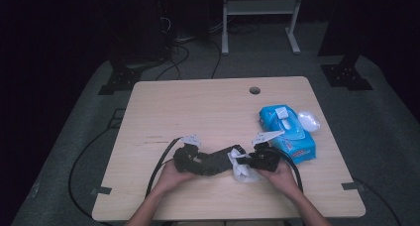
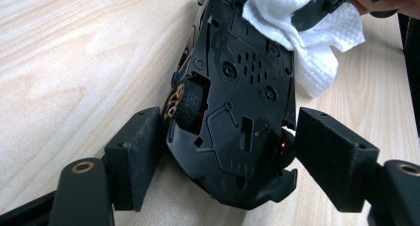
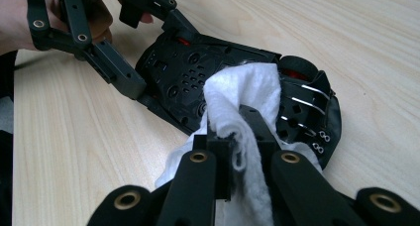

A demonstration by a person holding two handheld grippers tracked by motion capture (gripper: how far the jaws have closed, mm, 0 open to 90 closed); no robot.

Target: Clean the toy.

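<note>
My left gripper point(image 2: 225, 151) clamps the upturned black toy car point(image 2: 237, 97) while my right gripper point(image 3: 242, 132), pinching a white paper wipe point(image 3: 242, 87), wipes its underside; next, I judge, comes a steady stroke rearward.

We see worktop point(image 1: 208, 107) far half bare, left side bare too — free passage there for either hand. Near middle blocked: left hand-held gripper point(image 1: 190, 159) and right hand-held gripper point(image 1: 257, 160) crowd toy car point(image 1: 215, 161) and white wipe point(image 1: 242, 170), no gap between them. Right flank obstructed: blue wipe pack point(image 1: 287, 132) just beside right hand-held gripper, small white lid point(image 1: 309, 120) touching pack's far side. We note cables point(image 1: 161, 166) trailing off near edge on both sides. Hole point(image 1: 254, 90) near far edge.
</note>
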